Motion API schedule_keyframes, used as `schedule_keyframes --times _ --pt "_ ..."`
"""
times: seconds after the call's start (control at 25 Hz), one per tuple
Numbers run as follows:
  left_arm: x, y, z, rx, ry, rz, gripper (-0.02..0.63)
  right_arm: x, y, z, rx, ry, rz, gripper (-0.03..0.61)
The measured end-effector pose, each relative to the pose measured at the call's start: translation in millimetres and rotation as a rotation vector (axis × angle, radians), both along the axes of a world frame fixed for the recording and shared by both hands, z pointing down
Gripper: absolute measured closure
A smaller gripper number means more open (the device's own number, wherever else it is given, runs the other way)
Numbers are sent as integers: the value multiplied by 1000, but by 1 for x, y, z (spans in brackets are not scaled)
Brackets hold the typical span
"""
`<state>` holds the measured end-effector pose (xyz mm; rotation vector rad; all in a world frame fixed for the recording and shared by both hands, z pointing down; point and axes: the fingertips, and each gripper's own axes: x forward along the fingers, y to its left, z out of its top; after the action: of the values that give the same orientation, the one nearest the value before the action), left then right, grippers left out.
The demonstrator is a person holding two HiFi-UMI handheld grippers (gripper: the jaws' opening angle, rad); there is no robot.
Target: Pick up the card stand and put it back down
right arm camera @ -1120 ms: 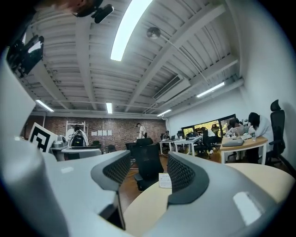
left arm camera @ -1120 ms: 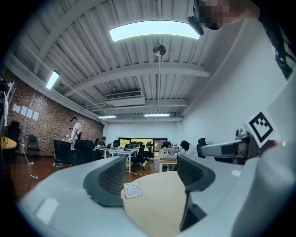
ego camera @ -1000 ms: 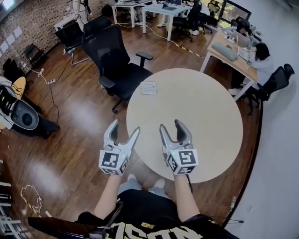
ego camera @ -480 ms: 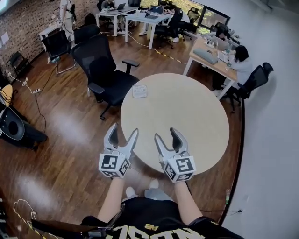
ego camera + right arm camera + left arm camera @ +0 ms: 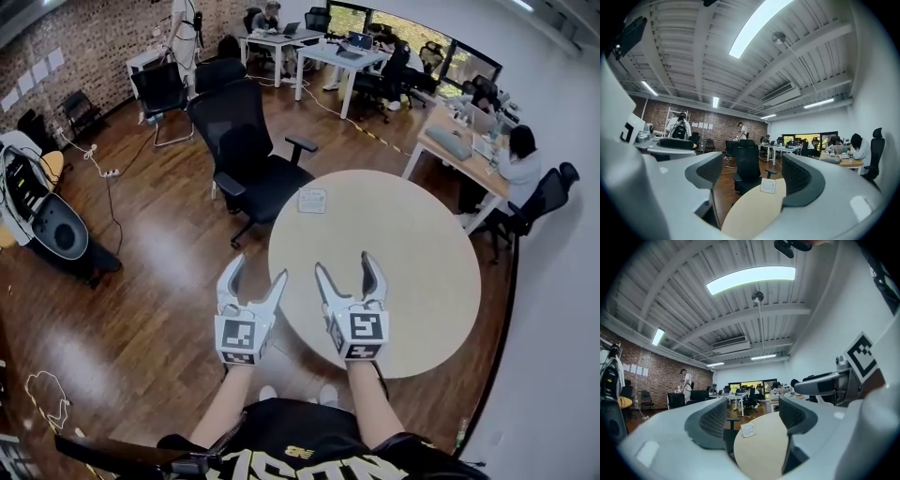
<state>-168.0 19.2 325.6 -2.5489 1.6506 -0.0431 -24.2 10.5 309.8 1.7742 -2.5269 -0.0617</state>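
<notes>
The card stand (image 5: 311,200) is seen well ahead, nearer the right gripper (image 5: 345,267), just opened, empty; the left gripper (image 5: 257,272) is held wide, empty

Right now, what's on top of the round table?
Only the small card stand, near the table's far edge. The right gripper, empty jaws just opened wider, hides some near edge.

An open-plan office: ahead of the right gripper (image 5: 346,264) a round table (image 5: 412,281), beyond it desks with laptops (image 5: 323,53) and seated people (image 5: 518,150); a black swivel chair (image 5: 248,155) ahead of the left gripper (image 5: 255,270)
</notes>
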Motion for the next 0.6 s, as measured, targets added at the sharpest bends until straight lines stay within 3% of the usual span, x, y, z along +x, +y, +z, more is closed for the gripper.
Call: schedule_keyframes --times 0.16,0.36,0.6 --pt "15 -2 5 0 -18 -27 263 18 -12 12 -24 -17 -13 188" --pt "42 2 17 -39 40 23 269 37 -16 16 -26 -31 -10 190" --pt "57 -2 17 -35 35 33 282 54 -22 18 -27 -37 -2 193"
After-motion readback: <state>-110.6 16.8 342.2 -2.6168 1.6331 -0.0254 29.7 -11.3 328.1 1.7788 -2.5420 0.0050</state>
